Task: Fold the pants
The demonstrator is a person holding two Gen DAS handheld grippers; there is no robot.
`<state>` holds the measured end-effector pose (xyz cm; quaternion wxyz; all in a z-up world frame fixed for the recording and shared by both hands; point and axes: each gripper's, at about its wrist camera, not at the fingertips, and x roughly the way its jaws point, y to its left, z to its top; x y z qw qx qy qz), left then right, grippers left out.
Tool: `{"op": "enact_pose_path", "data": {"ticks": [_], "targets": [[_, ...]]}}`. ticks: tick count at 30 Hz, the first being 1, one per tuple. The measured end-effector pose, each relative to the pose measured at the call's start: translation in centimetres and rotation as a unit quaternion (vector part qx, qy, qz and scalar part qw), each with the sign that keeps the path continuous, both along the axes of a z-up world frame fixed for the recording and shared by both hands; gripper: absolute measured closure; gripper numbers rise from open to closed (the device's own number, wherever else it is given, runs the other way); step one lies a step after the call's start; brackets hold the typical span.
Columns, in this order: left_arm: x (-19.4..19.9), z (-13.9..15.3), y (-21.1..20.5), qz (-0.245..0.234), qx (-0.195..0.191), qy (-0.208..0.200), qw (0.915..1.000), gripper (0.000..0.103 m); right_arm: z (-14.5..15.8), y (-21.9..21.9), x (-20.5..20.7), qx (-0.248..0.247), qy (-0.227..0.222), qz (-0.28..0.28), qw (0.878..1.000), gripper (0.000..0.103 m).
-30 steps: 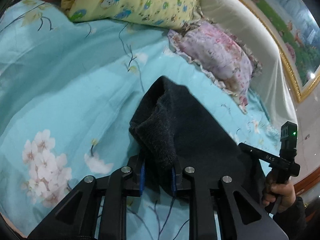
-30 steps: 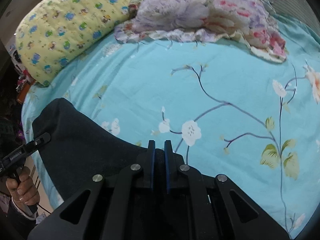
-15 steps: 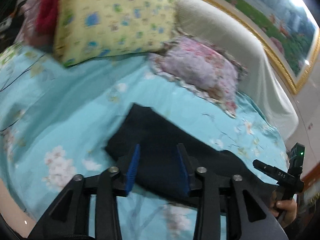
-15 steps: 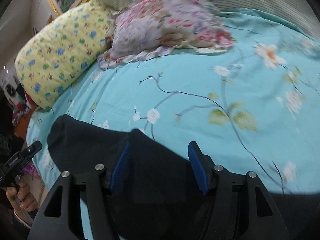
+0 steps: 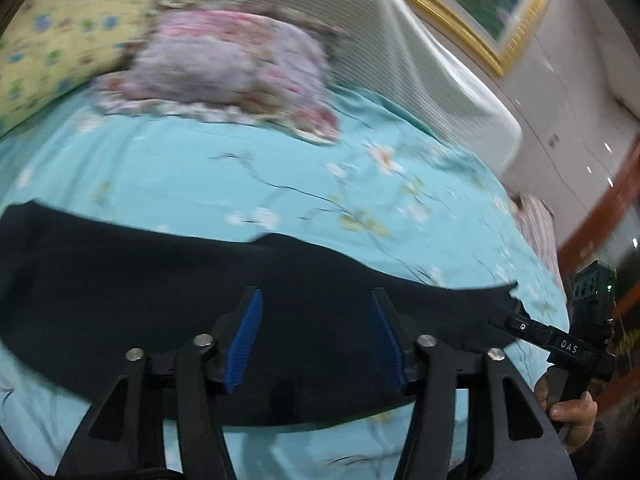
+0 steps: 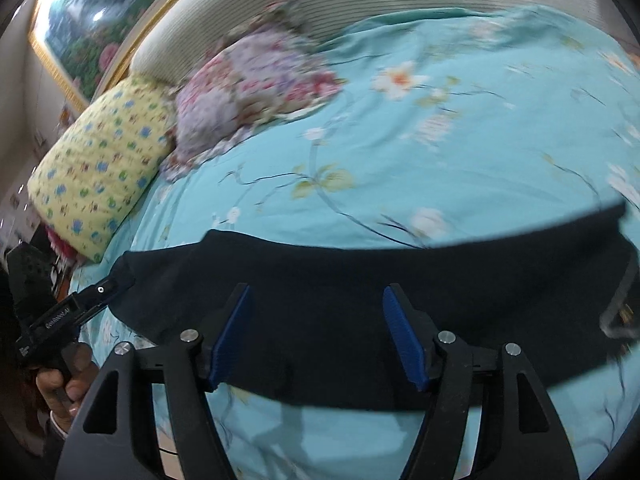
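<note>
Your pants [image 5: 168, 280] lie flat on the bed sheet [image 5: 240, 176], near the edge where you stand, and they make one long dark band. The long axis of this band runs from side to side, across the pointing direction of both grippers, not along it. In the left wrist view the left gripper [image 5: 316, 336] hangs just above the near half of the band, with its two blue pads [image 5: 245, 336] wide apart and nothing between them. In the right wrist view the right gripper [image 6: 316, 336] shows the same: the pads are spread and empty, and the pants [image 6: 360, 280] lie under and in front of them. Whether the tips touch the cloth I cannot tell, because both pictures are blurred by motion. The end with the light trim, probably the waist [image 6: 618, 300], lies to your right, nearer to the right gripper; the other end [image 6: 128, 268] lies to your left, where the left gripper [image 6: 80, 304] appears in the right wrist view. So each gripper has its own end of the band, and neither is at its end now. I judge that the next fold should bring one end over the other along the long axis, so you need to move sideways first. The pillows [image 6: 180, 128] lie far behind, well apart from the pants.
</note>
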<state>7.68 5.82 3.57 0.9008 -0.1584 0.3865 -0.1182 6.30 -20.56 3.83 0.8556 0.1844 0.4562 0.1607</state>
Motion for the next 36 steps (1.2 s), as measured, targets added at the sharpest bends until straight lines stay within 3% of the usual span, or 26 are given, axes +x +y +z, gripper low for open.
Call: {"op": "enact_pose_path", "data": {"ticks": [7,19,23,30,36], "targets": [[2.2,0.0,-6.1,-0.068,0.007,0.01,0.9976,0.042,-0.5,-5.4,-3.2,0.017,0.008,-0.071,0.997,0.034],[4.4,-0.1,-11.2,-0.13,0.011,0.031,0.991,0.035,-2.1,-11.0,-6.0,0.031,0.022,-0.164,0.986,0.034],[5.4,-0.1,-13.2,-0.154,0.025,0.033,0.9872,0.033,-2.8,-13.0,-7.0,0.041,0.025,-0.208,0.977,0.034],[7.6,-0.7,-17.7,-0.209,0.04,0.044,0.9761,0.029,-3.8,-15.7,-7.3,0.064,0.036,-0.26,0.963,0.034],[10.7,-2.3,-22.6,-0.27,0.048,0.075,0.9588,0.029,-4.2,-16.2,-6.8,0.079,0.024,-0.278,0.957,0.034]]}}
